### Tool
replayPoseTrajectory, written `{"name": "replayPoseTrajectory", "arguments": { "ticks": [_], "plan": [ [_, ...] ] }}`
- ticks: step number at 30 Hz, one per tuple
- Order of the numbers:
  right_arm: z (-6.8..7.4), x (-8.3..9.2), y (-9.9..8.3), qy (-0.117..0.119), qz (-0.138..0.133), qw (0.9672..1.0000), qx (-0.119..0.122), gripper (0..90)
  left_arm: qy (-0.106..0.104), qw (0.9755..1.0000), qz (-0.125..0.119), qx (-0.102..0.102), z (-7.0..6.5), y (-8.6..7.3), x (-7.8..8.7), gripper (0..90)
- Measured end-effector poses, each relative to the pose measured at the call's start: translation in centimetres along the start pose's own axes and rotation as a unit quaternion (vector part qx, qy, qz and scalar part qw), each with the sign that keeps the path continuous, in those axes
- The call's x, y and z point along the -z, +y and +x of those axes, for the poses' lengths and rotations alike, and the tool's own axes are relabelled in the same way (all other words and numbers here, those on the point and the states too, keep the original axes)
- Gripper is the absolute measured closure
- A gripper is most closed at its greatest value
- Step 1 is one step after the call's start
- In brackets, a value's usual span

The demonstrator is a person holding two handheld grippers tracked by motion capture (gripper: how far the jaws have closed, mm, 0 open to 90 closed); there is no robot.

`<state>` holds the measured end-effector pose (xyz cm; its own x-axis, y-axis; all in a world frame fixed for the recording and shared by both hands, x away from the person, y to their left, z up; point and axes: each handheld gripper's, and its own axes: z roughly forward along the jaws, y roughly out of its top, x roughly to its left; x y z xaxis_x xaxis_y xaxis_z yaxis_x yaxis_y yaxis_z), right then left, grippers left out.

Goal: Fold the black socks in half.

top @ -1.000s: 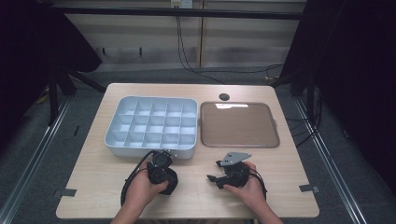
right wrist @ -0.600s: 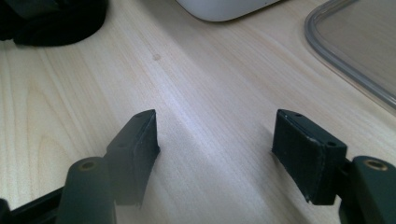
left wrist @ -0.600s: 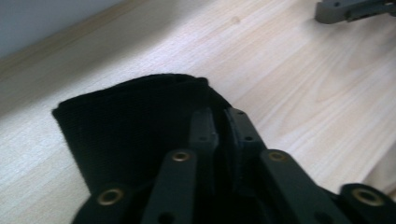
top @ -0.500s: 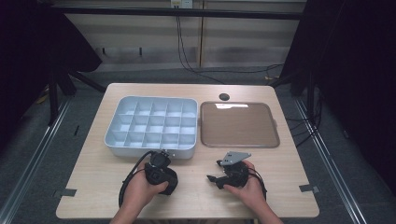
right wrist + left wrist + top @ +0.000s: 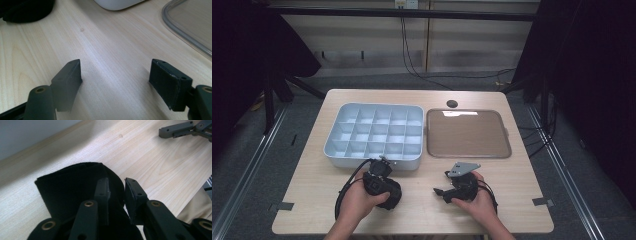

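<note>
Black cloth (image 5: 67,192) lies near left on the table (image 5: 512,200) under the left gripper (image 5: 116,181), whose narrow jaws have just been opening and do not pinch it, so it may slip away; the right gripper (image 5: 116,67), opening too, is wide and empty.

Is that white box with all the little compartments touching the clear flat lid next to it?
Apart. The high view shows a narrow strip of bare wooden table running between the white box and the clear lid, so their edges do not meet.
</note>
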<state>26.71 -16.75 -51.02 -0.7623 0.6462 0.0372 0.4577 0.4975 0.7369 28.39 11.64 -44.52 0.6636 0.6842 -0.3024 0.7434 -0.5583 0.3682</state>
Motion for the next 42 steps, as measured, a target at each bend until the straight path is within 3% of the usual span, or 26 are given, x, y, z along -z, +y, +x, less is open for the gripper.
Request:
{"name": "replayPoseTrajectory", "arguments": {
  "ticks": [24, 35, 42],
  "plan": [
    [0.0, 0.0, 0.0, 0.001, 0.000, 1.0000, 0.002, 24.6, 0.010, 0.9995, -0.013, 0.026, 0.3, 0.4, 1.8, 61.6],
    [0.0, 0.0, 0.0, 0.001, 0.000, 1.0000, 0.002, 24.6, 0.020, 0.9988, -0.027, 0.036, 1.3, -0.1, 2.8, 52.1],
    [0.0, 0.0, 0.0, 0.001, 0.000, 1.0000, 0.000, 24.6, 0.028, 0.9977, -0.033, 0.052, 2.2, -0.5, 3.0, 46.4]
  ]
}}
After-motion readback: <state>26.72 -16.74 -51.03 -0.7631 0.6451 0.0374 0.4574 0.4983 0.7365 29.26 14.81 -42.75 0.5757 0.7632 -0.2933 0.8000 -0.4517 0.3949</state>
